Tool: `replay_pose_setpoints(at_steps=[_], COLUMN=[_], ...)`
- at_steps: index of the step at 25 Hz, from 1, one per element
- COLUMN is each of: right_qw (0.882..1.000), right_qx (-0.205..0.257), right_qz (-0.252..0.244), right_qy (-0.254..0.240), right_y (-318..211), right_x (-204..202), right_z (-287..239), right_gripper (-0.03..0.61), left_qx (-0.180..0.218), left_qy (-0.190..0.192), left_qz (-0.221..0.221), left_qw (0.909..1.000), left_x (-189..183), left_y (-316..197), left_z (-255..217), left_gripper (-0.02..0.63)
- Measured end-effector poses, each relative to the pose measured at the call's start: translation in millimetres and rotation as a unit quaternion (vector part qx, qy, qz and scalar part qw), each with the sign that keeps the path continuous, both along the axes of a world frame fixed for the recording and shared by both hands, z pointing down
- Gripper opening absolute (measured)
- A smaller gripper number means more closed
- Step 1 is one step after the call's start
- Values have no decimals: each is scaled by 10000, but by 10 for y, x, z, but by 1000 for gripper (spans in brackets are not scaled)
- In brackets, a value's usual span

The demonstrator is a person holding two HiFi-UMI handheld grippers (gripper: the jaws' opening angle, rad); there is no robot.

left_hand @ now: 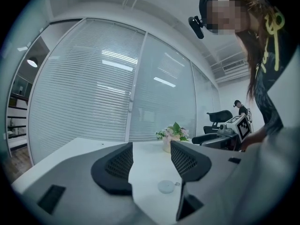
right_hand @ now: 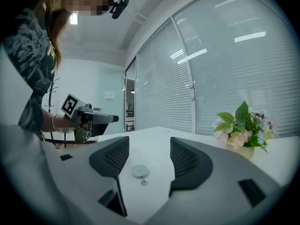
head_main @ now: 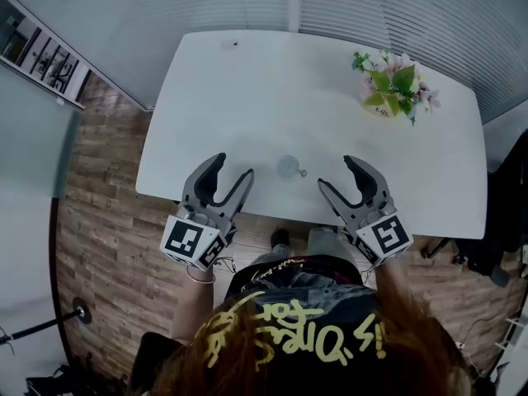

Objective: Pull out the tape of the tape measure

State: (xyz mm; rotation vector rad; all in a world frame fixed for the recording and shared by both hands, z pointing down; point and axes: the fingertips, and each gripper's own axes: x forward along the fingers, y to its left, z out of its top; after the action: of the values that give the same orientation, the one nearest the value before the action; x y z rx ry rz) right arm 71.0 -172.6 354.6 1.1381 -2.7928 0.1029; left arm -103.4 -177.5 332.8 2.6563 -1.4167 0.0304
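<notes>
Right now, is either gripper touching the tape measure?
Apart. Head view: the tape measure lies between the left gripper and right gripper, with bare table on either side; both jaws stand open.

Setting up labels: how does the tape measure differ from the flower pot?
The tape measure is a flat, pale disc lying low; the flower pot stands upright, with green leaves and pink blooms. The tape measure lies close to the person, the flower pot at the far right. Both rest on the white table, untouched.
</notes>
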Motion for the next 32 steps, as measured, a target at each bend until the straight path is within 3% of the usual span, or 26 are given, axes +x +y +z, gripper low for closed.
replay_pose_setpoints(at_steps=[6, 11, 20, 32], right_qw=[9965, 9871, 9635, 9387], right_qx=[-399, -772, -1182, -1708], right_qz=[-631, -949, -1111, -1292], right_qy=[377, 1033, 2130, 2700], right_y=[-86, -150, -278, -284], right_x=[-186, -415, -678, -863], right_z=[310, 717, 1257, 1531], right_gripper=[276, 276, 276, 276], left_qx=[-81, -166, -250, -213], left_qy=[126, 163, 101, -62], left_qz=[-207, -161, -152, 104], left_qw=[9997, 9996, 9995, 9997], left_x=[-34, -38, -213, -216], left_y=[-19, 46, 143, 128], left_z=[89, 158, 234, 196], left_gripper=[244, 244, 244, 244])
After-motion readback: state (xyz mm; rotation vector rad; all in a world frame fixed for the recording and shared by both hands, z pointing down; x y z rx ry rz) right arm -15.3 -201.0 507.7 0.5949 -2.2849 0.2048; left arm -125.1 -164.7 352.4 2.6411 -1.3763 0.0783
